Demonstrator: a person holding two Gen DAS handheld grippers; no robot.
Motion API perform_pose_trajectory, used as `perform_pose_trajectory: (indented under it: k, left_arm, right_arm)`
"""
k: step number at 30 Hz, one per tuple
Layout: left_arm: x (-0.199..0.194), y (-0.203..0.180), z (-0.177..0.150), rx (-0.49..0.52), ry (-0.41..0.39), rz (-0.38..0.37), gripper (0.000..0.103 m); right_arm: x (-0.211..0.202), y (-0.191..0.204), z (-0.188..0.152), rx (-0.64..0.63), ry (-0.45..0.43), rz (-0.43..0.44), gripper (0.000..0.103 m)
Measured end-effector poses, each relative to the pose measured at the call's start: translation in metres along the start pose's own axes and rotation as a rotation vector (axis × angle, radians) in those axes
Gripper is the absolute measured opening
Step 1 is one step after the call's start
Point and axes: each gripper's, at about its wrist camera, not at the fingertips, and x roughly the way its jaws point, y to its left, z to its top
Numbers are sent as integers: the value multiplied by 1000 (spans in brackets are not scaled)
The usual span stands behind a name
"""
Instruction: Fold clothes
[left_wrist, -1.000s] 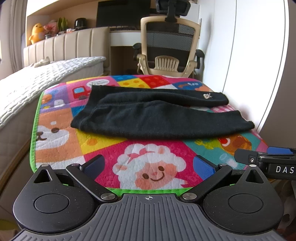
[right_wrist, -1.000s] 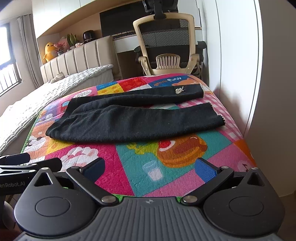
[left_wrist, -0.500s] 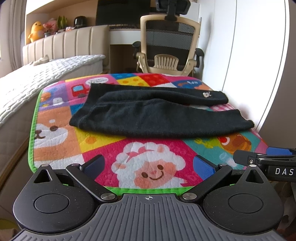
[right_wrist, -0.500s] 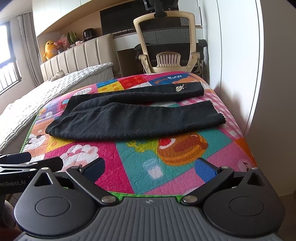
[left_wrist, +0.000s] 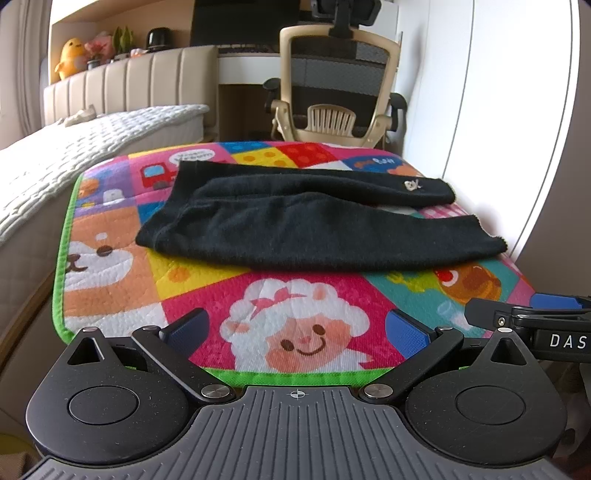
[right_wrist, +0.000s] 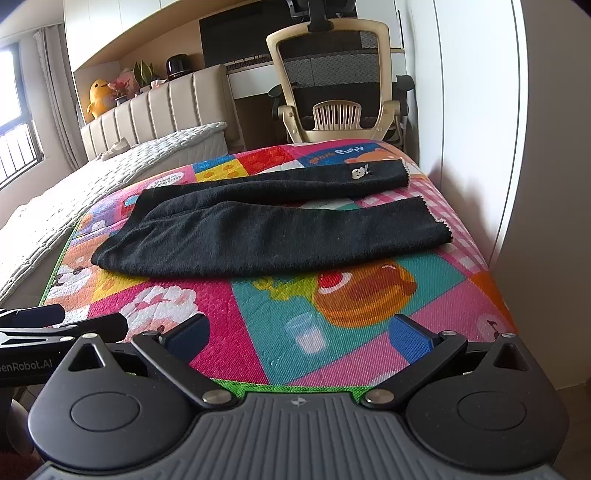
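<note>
Trousers (left_wrist: 310, 221) flat on mat (left_wrist: 207, 273) | left tongs (left_wrist: 295, 328) spread | right tongs (right_wrist: 299, 330) spread

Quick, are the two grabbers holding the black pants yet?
Left gripper: open, holding nothing.
Right gripper: open, holding nothing.
Pants: untouched.

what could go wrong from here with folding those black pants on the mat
The black pants lie with both leg ends close to the play mat edge beside the white wall, so a tug could drag them off. The legs are splayed apart, so a fold may come out uneven. Both tongs, left and right, are open and short of the fabric.
</note>
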Motion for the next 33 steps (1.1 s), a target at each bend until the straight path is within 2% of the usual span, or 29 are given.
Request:
perform_pose_trajectory:
  k: [33]
  left_arm:
    - [4, 1, -1, -15, 18, -3, 103]
  right_arm:
    - [6, -3, 0, 14, 25, 6, 103]
